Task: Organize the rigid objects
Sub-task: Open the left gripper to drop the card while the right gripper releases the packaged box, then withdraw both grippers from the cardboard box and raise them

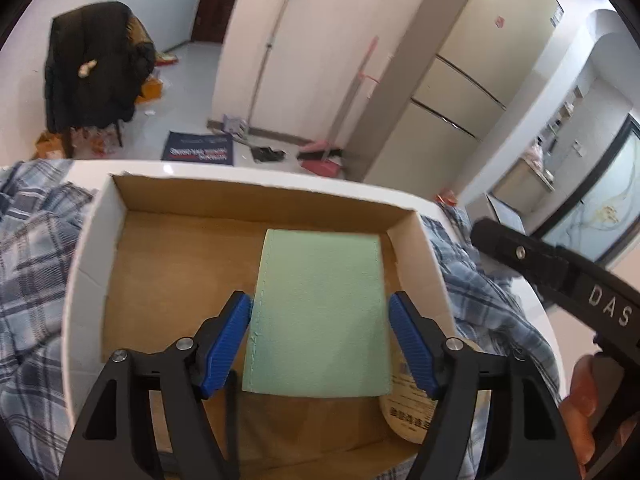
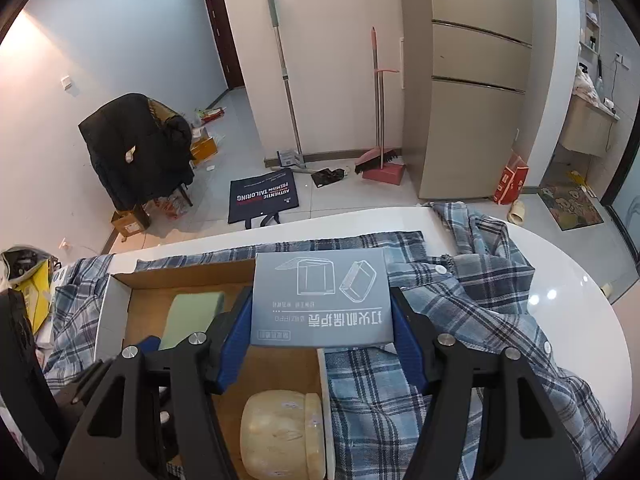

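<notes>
Currently, status by item:
Left hand-held gripper (image 1: 320, 336): jaws part-open; blue pads flank the green block (image 1: 320, 316) with small gaps visible on both sides, no clear contact.
Green block: lies flat inside the cardboard box (image 1: 256, 196), toward the box's right half.
Right hand-held gripper (image 2: 320, 336): clamped on the grey carton (image 2: 320, 296), pads pressing both side edges.
Grey carton: held above the box's right wall, printed face up.
Cream jar (image 2: 280, 432): lies on its side in the box's near right corner.
Cardboard box: rests on the plaid cloth (image 2: 460, 320) covering the white surface (image 2: 580, 280).
</notes>
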Demonstrator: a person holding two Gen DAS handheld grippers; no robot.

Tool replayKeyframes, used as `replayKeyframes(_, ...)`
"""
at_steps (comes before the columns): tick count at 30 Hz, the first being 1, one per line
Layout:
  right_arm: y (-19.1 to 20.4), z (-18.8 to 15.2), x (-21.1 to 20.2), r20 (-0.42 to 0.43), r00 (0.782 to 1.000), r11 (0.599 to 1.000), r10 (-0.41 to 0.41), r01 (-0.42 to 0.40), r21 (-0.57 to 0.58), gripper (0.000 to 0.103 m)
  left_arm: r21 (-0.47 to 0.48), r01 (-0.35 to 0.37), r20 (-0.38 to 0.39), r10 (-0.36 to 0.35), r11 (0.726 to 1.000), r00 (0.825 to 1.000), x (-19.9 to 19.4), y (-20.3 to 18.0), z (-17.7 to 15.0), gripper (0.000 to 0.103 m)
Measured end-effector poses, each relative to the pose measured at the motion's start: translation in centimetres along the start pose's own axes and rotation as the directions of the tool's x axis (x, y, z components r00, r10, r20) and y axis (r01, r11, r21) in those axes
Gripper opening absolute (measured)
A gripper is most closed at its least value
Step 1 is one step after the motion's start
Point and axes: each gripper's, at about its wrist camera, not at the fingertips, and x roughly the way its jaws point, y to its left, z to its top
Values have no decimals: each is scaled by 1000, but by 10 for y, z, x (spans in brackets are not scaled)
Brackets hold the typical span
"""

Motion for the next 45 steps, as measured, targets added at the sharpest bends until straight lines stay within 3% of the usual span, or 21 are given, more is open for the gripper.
replayKeyframes(5,1,0,-1,7,1000,1000,6,-6,1,63,52,-59,12,58,997,998,-8,-2,7,74)
replayKeyframes(7,1,0,-2,10,1000,1000,27,-27,6,63,68,-108,80,102,992,991,-26,2,14,74)
replayKeyframes(10,2,-1,-2,8,997,997,77,-77,15,63,90,-200,219,177,976,960,-54,6,21,90)
replayKeyframes(12,5,-3,2,-1,995,995,96,-96,10,63,75,-253,304,219,965,927,-72,9,23,90)
replayKeyframes(14,9,-6,6,-11,995,995,98,-98,-13,63,55,-273,324,242,960,915,-81,13,27,90)
replayKeyframes(16,11,-8,14,-31,994,995,101,-102,-22,63,41,-252,331,224,967,917,-87,19,29,90)
replayKeyframes(19,13,-12,23,-70,982,985,175,-175,0,63,34,-225,342,201,974,918,-91,23,29,90)
replayKeyframes(21,16,-14,27,-83,975,979,205,-205,2,63,29,-242,365,215,970,906,-94,20,29,90)
replayKeyframes(25,23,-19,35,-101,976,980,192,-196,-26,63,33,-294,470,245,955,848,-109,10,23,94)
replayKeyframes(26,24,-20,37,-108,975,980,193,-197,-27,63,37,-299,480,245,953,842,-111,9,23,103)
replayKeyframes(28,26,-22,41,-125,972,979,197,-202,-29,63,41,-300,503,240,953,830,-115,7,21,103)
replayKeyframes(36,27,-27,45,-156,963,974,219,-226,-32,65,35,-283,525,223,959,821,-133,6,25,103)
replayKeyframes(38,25,-26,44,-144,959,969,242,-246,-9,69,29,-296,548,232,955,804,-138,1,23,103)
replayKeyframes(40,24,-24,38,-122,963,970,240,-242,-6,79,23,-329,570,258,944,780,-142,-3,21,103)
replayKeyframes(43,23,-16,16,-50,987,987,154,-156,-36,79,30,-351,594,265,936,760,-152,-8,20,103)
replayKeyframes(45,22,-11,-9,11,991,990,135,-134,-45,79,35,-339,616,246,940,748,-167,-13,18,103)
